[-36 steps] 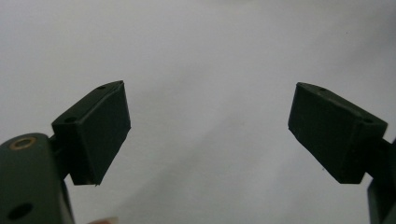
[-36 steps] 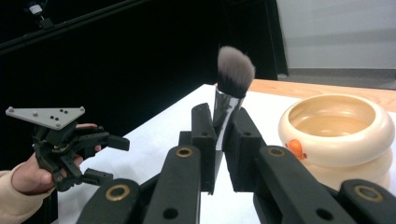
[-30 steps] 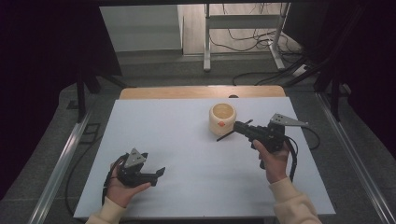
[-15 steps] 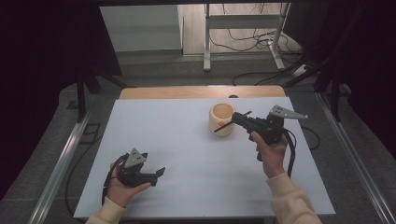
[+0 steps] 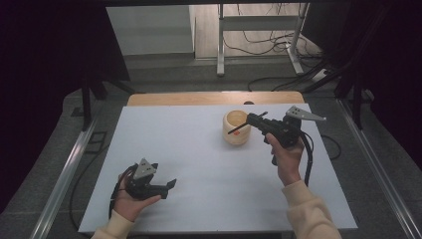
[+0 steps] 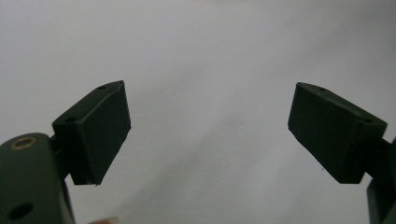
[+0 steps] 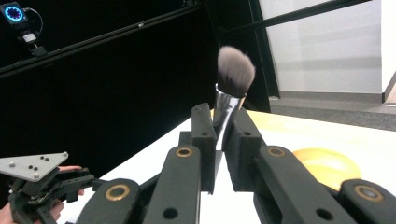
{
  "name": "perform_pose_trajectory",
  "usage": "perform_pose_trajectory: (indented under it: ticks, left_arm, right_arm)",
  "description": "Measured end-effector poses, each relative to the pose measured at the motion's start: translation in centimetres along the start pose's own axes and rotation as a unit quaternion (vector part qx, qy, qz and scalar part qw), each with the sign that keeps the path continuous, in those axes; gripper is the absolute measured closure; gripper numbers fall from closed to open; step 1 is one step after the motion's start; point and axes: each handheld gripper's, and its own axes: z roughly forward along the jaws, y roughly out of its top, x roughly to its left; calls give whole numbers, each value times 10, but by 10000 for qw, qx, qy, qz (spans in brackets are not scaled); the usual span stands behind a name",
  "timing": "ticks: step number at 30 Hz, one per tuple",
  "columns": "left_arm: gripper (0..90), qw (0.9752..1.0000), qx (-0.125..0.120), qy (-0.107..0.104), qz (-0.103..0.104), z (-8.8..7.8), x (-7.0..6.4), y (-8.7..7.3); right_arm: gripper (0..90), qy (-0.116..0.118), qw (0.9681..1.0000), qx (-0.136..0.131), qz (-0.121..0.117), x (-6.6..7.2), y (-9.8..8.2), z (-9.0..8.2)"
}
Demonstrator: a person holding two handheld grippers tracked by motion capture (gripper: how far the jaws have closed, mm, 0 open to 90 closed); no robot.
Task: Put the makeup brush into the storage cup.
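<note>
My right gripper (image 5: 255, 121) (image 7: 223, 123) is shut on a makeup brush (image 5: 238, 128) just right of a pale wooden cup (image 5: 233, 134) at the table's middle back. It holds the brush by the silver ferrule (image 7: 226, 108), with the grey bristle head (image 7: 236, 70) standing above the jaws. The brush's thin dark handle slants across the cup's rim. The cup's yellow top (image 7: 327, 164) shows to the right of the jaws. My left gripper (image 5: 168, 186) (image 6: 208, 126) rests in the hand at the front left, open, with bare white table between its pads.
The white table sheet (image 5: 199, 154) lies on a wooden top (image 5: 199, 98). Metal rails (image 5: 64, 174) run along both sides. Cables and a stand's legs (image 5: 221, 55) lie on the floor beyond the far edge. My left gripper (image 7: 44, 186) shows far off.
My right gripper has risen and drifted toward the far side with the brush in it, so the handle now crosses the cup's rim. The left gripper has stayed put.
</note>
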Motion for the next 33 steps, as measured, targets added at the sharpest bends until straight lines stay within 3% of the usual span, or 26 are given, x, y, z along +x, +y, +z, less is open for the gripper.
perform_pose_trajectory:
  ticks: [18,33]
  left_arm:
    - [133,10000,13,-20,-1,0,0,0]
    - [132,10000,-3,-24,-21,-1,0,0]
  right_arm:
    - [826,-217,9996,-168,90,-13,7,0]
    - [825,-463,9987,-152,148,-27,6,4]
